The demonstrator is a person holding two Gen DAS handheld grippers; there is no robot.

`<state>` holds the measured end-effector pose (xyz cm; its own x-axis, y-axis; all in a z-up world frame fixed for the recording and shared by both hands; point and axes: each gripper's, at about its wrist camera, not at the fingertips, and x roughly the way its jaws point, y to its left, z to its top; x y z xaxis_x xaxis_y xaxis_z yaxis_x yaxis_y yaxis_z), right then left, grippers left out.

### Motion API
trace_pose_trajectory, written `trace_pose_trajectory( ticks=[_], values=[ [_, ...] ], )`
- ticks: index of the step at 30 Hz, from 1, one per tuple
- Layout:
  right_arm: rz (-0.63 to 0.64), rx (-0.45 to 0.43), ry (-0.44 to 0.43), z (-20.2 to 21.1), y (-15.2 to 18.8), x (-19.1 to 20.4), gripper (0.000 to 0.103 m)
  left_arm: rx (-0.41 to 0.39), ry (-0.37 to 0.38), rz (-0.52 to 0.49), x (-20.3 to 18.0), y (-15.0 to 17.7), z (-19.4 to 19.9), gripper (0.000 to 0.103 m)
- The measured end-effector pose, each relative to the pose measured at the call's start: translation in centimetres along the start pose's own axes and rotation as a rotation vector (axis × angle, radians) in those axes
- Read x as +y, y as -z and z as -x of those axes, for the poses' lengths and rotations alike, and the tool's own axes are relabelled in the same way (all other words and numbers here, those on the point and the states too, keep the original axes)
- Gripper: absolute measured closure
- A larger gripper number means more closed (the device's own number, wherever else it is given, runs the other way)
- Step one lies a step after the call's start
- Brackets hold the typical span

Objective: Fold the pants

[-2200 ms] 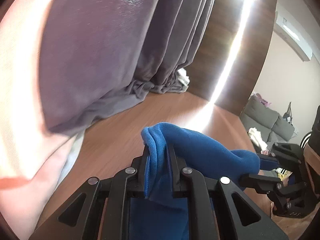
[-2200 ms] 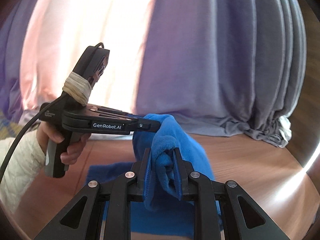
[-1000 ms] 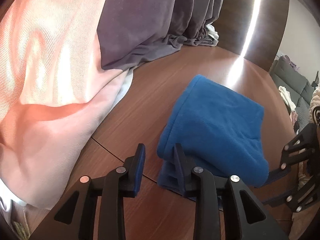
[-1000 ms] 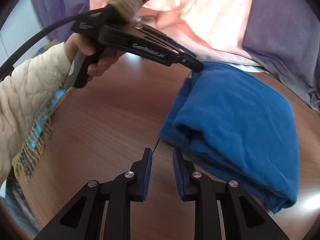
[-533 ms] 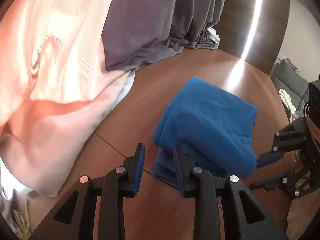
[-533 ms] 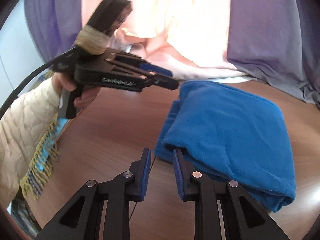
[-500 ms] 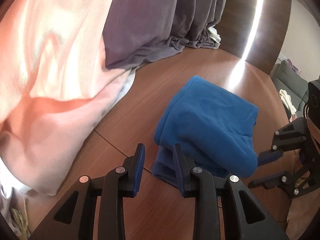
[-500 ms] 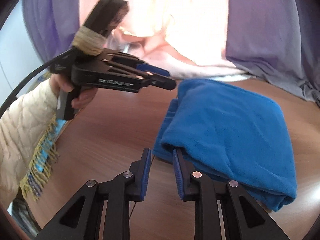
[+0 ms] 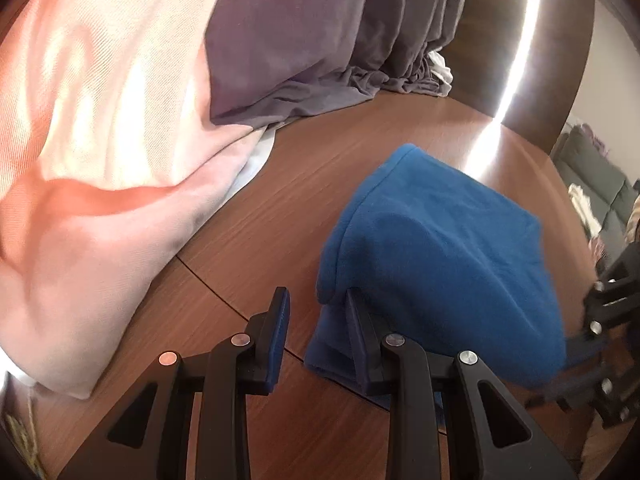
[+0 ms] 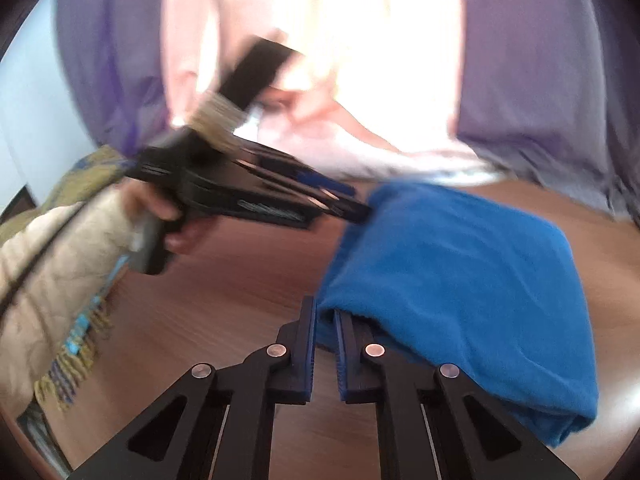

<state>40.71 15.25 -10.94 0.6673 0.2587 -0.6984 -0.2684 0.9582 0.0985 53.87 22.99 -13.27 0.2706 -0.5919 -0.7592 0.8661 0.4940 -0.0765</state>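
Right hand-held gripper [image 10: 325, 340]: we see its jaws, which have just been closing, standing narrow at the near corner of the folded blue pants [image 10: 460, 280]; whether cloth is pinched we cannot tell. Left hand-held gripper [image 9: 316, 320]: jaws narrowly apart and empty, the right finger [image 9: 362, 344] tucked under the pants' [image 9: 432, 256] edge. We find the pants lying on the wooden counter [image 9: 256, 236], near pink [image 9: 100, 160] and grey curtains [image 9: 312, 32].
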Motion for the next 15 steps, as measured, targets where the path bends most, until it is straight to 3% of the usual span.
trace_pose_trajectory(
  ticks=[3,5,12,15],
  values=[
    [0.055,-0.009,-0.036,-0.2,0.2,0.9,0.093,-0.012,-0.007,0.012,0.1,-0.2,0.2,0.073],
    [0.064,0.014,-0.067,-0.9,0.5,1.0,0.094,-0.027,-0.024,0.028,0.5,-0.2,0.7,0.066],
    [0.125,0.151,-0.17,-3.5,1.9,2.6,0.095,-0.06,-0.131,0.106,1.6,0.2,2.3,0.065],
    [0.119,0.126,-0.176,-2.7,1.5,2.1,0.095,-0.08,-0.165,0.169,1.3,0.2,3.8,0.064]
  ],
)
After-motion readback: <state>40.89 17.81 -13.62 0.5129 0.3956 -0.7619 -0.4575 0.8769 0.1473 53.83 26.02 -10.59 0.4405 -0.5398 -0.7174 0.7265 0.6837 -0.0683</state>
